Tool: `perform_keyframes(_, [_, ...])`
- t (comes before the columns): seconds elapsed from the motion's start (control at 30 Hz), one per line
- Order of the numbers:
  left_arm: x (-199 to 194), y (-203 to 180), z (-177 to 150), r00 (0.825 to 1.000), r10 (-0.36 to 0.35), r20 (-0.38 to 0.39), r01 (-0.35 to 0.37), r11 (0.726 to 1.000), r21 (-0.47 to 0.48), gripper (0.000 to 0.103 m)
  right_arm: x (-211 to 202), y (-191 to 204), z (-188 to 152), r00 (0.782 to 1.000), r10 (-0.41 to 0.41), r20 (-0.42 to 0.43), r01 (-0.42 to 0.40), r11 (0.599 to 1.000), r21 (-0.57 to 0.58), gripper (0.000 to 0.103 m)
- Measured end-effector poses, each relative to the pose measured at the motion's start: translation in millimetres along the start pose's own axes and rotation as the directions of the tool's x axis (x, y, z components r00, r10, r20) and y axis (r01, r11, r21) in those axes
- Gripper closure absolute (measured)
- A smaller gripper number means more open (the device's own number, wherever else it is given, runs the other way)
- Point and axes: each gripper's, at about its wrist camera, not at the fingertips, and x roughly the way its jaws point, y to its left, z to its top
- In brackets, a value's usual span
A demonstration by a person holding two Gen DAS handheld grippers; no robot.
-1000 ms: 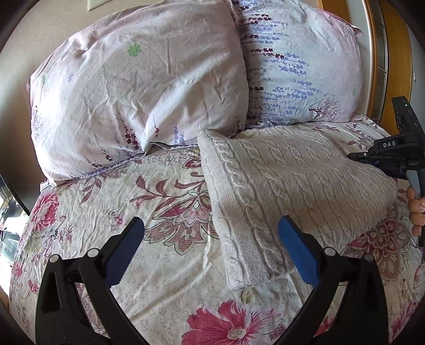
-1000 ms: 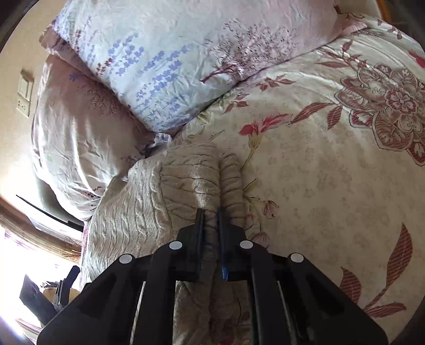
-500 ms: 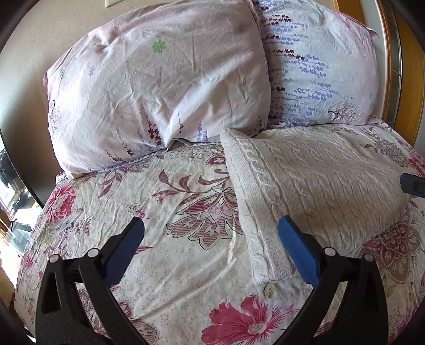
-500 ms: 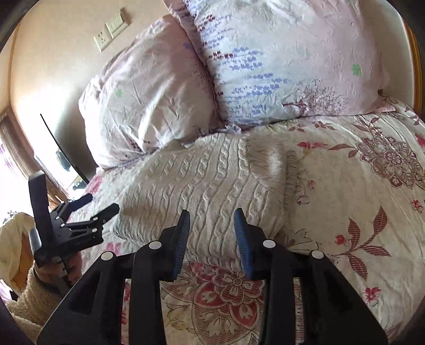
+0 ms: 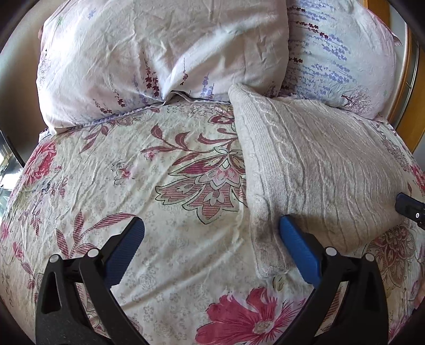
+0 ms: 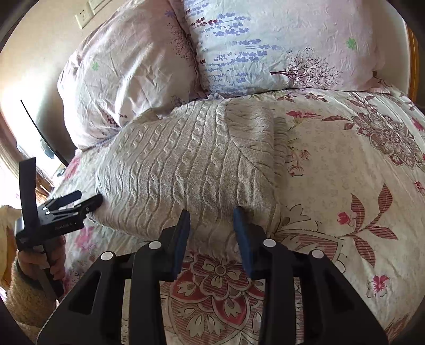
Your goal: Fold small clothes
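Note:
A cream cable-knit sweater [image 5: 313, 169] lies folded into a rectangle on the floral bedspread [image 5: 159, 185], its far edge against the pillows. It also shows in the right wrist view [image 6: 186, 164]. My left gripper [image 5: 211, 228] is open wide at the sweater's near left corner; its right finger [image 5: 294, 244] rests at the sweater's edge, the left one over the bedspread. My right gripper [image 6: 212, 220] is open, its fingers straddling the sweater's near edge without gripping it. The left gripper [image 6: 71, 201] also shows at the sweater's left side in the right wrist view.
Two floral pillows [image 5: 159, 53] [image 5: 340, 53] lean at the head of the bed. A wooden headboard edge [image 5: 403, 79] stands at the right. A wall socket [image 6: 85, 16] is on the wall behind the pillows.
My right gripper let go of the sweater's folded edge, opened and pulled back to the near edge. My left gripper moved in closer to the sweater's corner, still open.

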Motion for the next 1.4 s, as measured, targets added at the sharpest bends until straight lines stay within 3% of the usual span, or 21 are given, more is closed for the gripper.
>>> perform_keyframes(0.03, [-9.3,1.3,-1.8,1.000,0.005,0.026,-0.005,1.000,-0.002,0.002,-9.9,-5.3,0.8,1.000,0.015,0.022,-0.016,0.999,0.037,0.066])
perform_keyframes(0.1, [-29.5,3.0,-6.2,0.996,0.012,0.087,-0.012,1.000,0.003,0.002,-33.5,-12.3,0.3,0.994,-0.060,0.096,0.055,0.997,0.060,0.039])
perform_keyframes(0.13, [-38.1,3.9,-7.6,0.994,0.015,0.110,-0.015,1.000,-0.002,0.002,-45.2,-12.9,-0.3,0.984,-0.119,0.136,0.112,0.992,0.053,0.017])
perform_keyframes(0.2, [-47.3,3.4,-9.5,0.994,0.008,0.108,-0.006,1.000,-0.017,0.002,-59.3,-8.6,-1.3,0.972,-0.151,0.180,0.149,0.989,0.024,0.013])
perform_keyframes(0.27, [-49.1,-2.2,-10.8,0.998,0.007,0.070,-0.005,1.000,-0.028,0.002,-58.9,-1.9,-2.5,0.973,-0.172,0.153,0.173,0.985,0.008,0.001])
perform_keyframes(0.43, [-42.6,-28.2,-31.1,1.000,0.006,0.026,-0.007,1.000,0.026,0.002,-30.5,26.4,-26.7,0.953,-0.300,0.036,0.302,0.949,-0.085,0.001])
perform_keyframes(0.6, [-28.9,-38.3,-41.7,1.000,0.017,-0.023,-0.016,0.999,0.043,0.002,-11.0,35.2,-44.2,0.953,-0.303,0.008,0.303,0.949,-0.087,0.001])
perform_keyframes(0.97, [-14.0,-38.9,-44.2,0.997,0.028,-0.069,-0.026,0.999,0.036,0.002,13.5,32.3,-49.2,0.946,-0.315,-0.078,0.310,0.948,-0.072,0.001])
perform_keyframes(1.17, [-11.5,-33.8,-44.7,0.997,-0.001,-0.079,0.002,1.000,0.005,0.002,18.8,38.5,-51.7,0.926,-0.367,-0.084,0.357,0.927,-0.113,0.001])
perform_keyframes(1.4, [-11.2,-34.2,-44.7,0.997,-0.005,-0.080,0.006,1.000,0.001,0.002,17.7,40.1,-53.6,0.927,-0.369,-0.073,0.361,0.927,-0.103,0.001])
